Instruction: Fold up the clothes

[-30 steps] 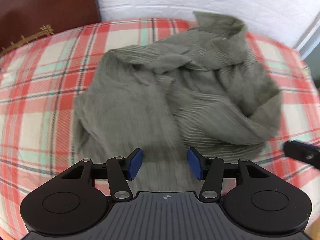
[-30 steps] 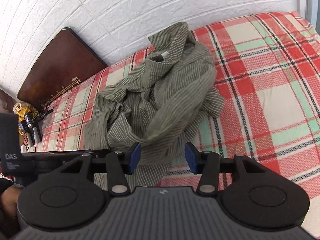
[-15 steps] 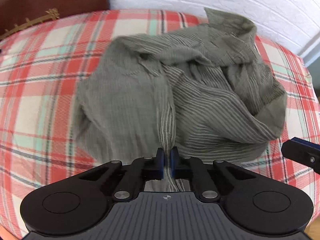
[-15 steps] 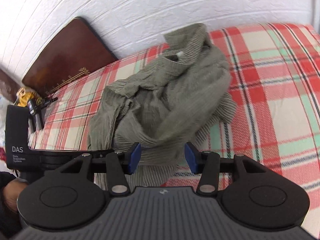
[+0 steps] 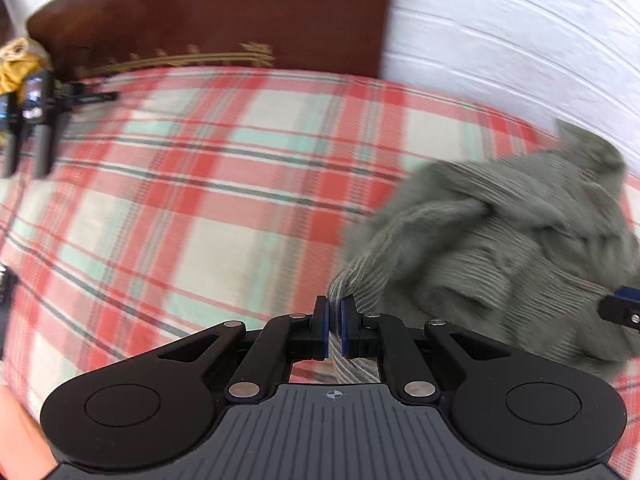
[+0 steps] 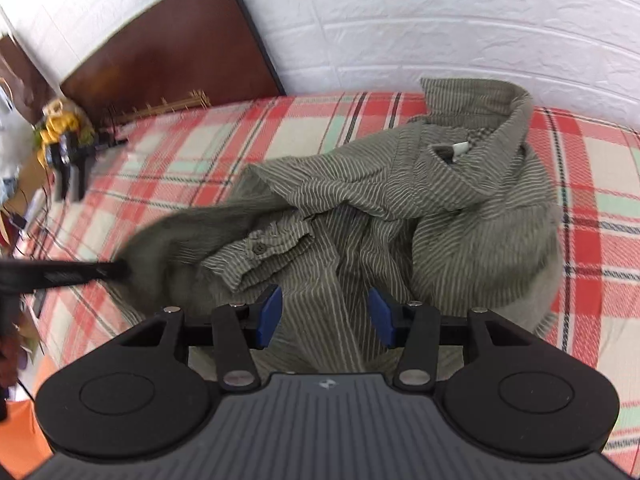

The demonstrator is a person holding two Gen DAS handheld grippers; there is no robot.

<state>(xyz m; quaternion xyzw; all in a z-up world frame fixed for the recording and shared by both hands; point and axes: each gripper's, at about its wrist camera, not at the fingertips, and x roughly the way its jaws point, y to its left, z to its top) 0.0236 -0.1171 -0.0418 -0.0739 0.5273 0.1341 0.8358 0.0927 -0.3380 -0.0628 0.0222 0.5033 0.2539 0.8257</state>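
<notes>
A crumpled olive-green striped shirt (image 6: 420, 216) lies on the red plaid bed. In the left wrist view the same shirt (image 5: 500, 248) is blurred at the right. My left gripper (image 5: 334, 330) is shut on an edge of the shirt, which runs taut from the pads to the pile. From the right wrist view the left gripper (image 6: 116, 270) shows as a dark bar pulling cloth to the left. My right gripper (image 6: 325, 316) stands open just above the shirt's front fold, pads apart with striped cloth below them. Its fingertip (image 5: 622, 310) pokes in at the right edge of the left wrist view.
The plaid bed cover (image 5: 200, 216) stretches out to the left. A dark brown headboard (image 6: 168, 64) and a white brick-pattern wall (image 6: 440, 20) stand behind. Black and yellow gear (image 6: 66, 148) sits at the bed's left end.
My left gripper closed on the shirt's edge and swung left, dragging cloth out of the pile. The right gripper shifted and rolled over the shirt, staying open.
</notes>
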